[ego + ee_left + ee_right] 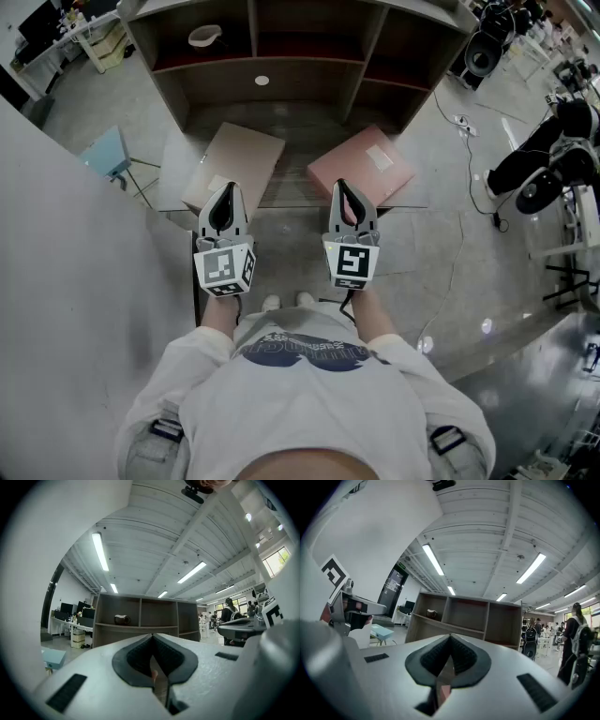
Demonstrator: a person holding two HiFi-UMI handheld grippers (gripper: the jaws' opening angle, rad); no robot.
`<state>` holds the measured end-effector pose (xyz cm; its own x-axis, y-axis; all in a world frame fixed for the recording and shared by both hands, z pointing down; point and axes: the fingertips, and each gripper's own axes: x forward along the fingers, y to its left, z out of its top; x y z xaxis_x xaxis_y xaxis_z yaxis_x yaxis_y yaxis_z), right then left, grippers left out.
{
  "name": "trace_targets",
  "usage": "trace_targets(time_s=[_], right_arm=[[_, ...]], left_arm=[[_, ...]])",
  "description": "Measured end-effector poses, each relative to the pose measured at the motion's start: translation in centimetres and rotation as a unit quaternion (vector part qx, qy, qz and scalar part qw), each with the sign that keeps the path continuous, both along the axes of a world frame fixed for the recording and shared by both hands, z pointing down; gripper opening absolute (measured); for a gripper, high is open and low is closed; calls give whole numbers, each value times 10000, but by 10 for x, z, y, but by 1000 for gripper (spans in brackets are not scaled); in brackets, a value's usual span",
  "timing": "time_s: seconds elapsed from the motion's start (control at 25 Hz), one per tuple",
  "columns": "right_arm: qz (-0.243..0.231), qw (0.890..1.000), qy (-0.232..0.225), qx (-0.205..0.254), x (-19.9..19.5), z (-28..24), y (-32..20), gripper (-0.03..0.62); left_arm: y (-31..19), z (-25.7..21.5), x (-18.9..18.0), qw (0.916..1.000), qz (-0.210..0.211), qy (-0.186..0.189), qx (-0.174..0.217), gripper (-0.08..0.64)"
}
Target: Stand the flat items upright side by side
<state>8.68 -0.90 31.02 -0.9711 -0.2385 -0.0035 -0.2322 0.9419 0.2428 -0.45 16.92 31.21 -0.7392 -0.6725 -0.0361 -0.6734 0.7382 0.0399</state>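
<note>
Tan flat cardboard box is seen lying flat at ctr-left of the head view, w/ a pink flat box lying flat at ctr-right. Both are rested on a grey low surface in front of a brown wooden open shelf unit at the top of the frame, w/ a gap left between them. Neither is stood up yet.

The left gripper is held level at the tan box's near edge and the right gripper at the pink one's; contact can't be told. Jaws of both are pressed together, w/ nothing between.

The step in hand is judged to be the approach, w/ the task barely begun. Next, jaws would need to be parted and one box edge pinched & tipped up onto its side, prob. braced by the other gripper so it isn't toppled.
</note>
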Motion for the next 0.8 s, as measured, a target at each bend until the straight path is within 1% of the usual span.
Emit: trace_targets(time_s=[0.16,0.48,0.68,0.8], right_arm=[[-15,10000,27,-11,-2,3,7,-2],[-59,9998,117,153,-2,4,17,-2],[18,9996,189,202,-1,5,20,-2],[23,9999,73,66,-1,2,24,-2]], left_arm=[[7,1,-2,10000,-10,-1,-39,6],[14,0,-2,10000,-24,2,-57,6],[20,-2,-1,9998,70,-90,-143,6],[28,-4,-6,9997,86,-104,-191,6]])
